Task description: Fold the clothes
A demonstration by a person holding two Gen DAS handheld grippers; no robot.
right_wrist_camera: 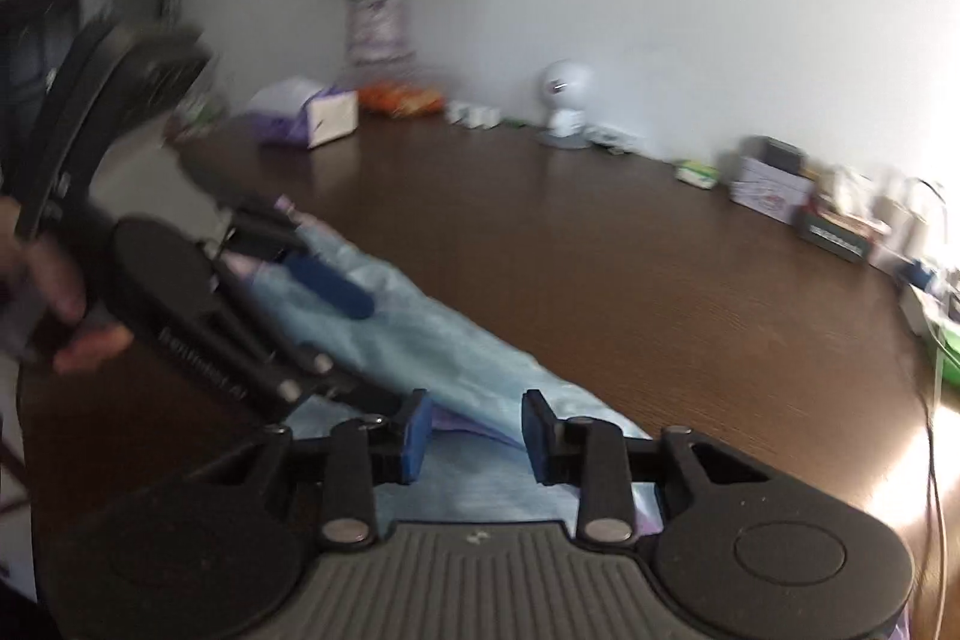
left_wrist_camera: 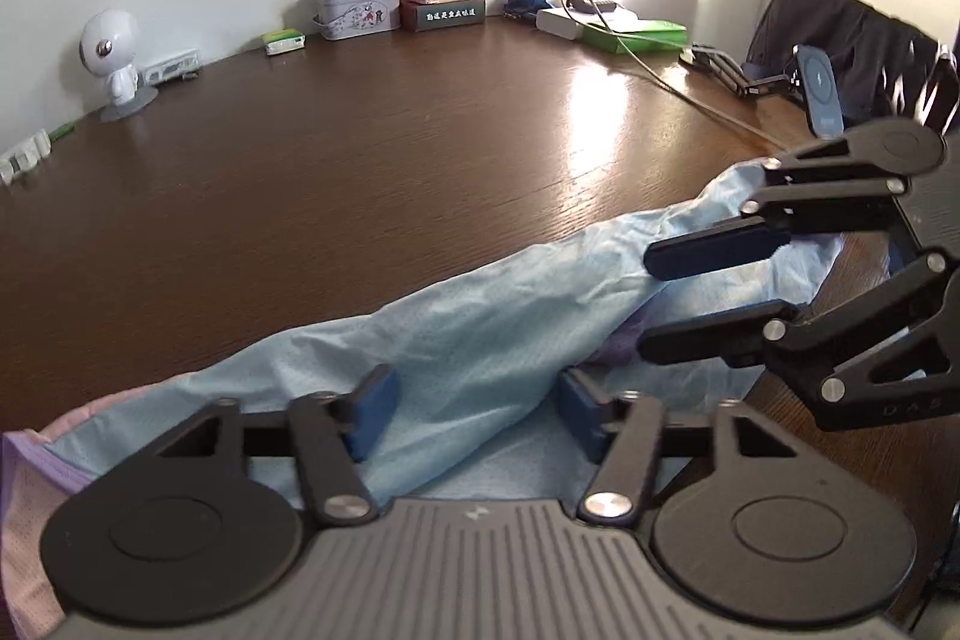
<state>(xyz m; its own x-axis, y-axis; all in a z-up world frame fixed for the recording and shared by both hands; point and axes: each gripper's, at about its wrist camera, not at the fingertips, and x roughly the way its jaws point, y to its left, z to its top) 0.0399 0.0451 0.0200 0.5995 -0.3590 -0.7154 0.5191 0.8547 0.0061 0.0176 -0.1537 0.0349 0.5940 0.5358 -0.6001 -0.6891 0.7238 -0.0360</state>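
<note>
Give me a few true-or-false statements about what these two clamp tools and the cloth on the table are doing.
1. The garment is light blue. True.
2. The left gripper has its jaws shut tight. False: they stand apart, with cloth between them.
3. The right gripper is open. True.
4. The table is white plastic. False: it is dark brown wood.
5. A white round-headed figurine stands by the wall. True.
</note>
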